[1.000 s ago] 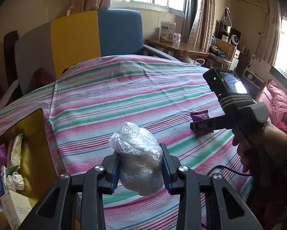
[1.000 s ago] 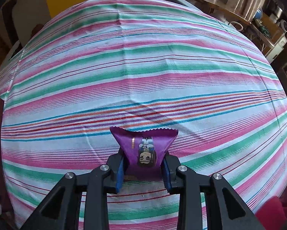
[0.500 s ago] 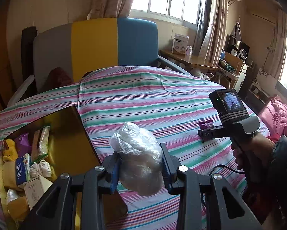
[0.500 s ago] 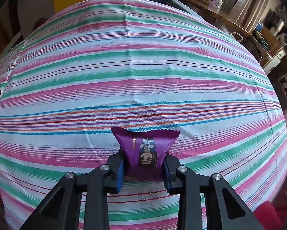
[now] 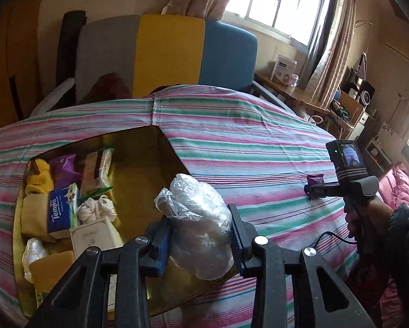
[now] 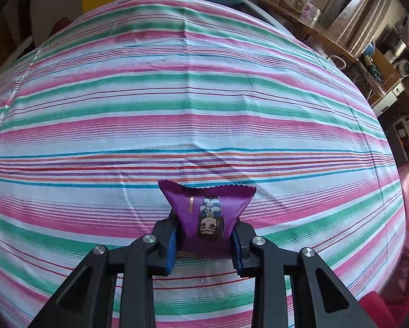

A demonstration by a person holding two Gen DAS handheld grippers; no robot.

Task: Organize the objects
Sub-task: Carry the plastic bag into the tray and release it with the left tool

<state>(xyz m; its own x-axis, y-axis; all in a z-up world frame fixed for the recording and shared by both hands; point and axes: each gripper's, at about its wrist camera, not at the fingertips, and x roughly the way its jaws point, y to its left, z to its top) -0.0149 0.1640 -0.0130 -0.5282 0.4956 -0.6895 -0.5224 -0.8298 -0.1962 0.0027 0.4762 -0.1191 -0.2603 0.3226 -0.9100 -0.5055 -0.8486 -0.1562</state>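
Left claw (image 5: 199, 235): clamped on crumpled clear plastic bag (image 5: 199, 218), held over yellow storage box (image 5: 149, 147) at worktop's left edge, likely for dropping in. Right claw (image 6: 204, 239): clamped on purple snack packet (image 6: 208, 213), near right edge.

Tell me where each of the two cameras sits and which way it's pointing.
Left wrist: on the left gripper, shut on a clear plastic bag, looking down over the box; the right hand shows.
Right wrist: on the right gripper, shut on a purple packet, facing steeply down at the cloth.
Shared: striped cloth, purple packet.
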